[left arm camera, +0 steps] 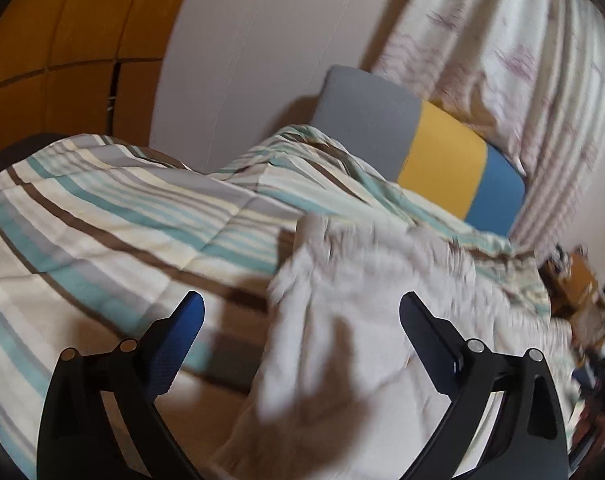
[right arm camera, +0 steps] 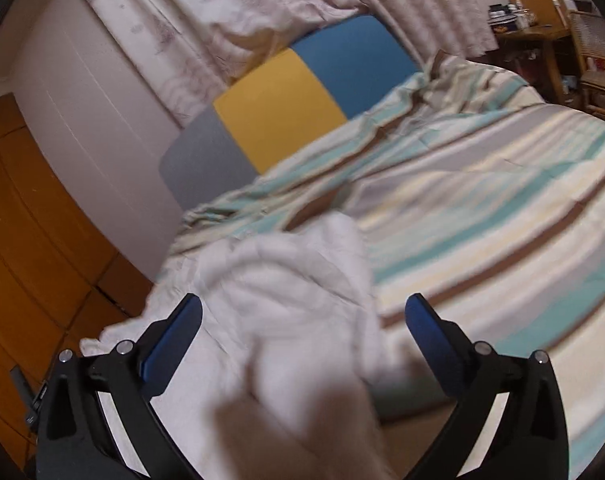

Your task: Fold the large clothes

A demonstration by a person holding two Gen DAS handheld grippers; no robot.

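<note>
Left gripper [left arm camera: 300, 304] is hanging wide open, nothing pinched, and the white garment [left arm camera: 366, 300] is lying blurry between and just past its jaws on the striped quilt [left arm camera: 102, 220]. Right gripper [right arm camera: 302, 306] is gaping open too, with the same garment [right arm camera: 286, 280] bunching between its jaws, pads not touching it.

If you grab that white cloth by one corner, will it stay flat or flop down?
Probably flop: the white cloth lies crumpled and folded on the striped bedspread. It looks thin, so likely light. It shouldn't roll, though it may slide.
</note>
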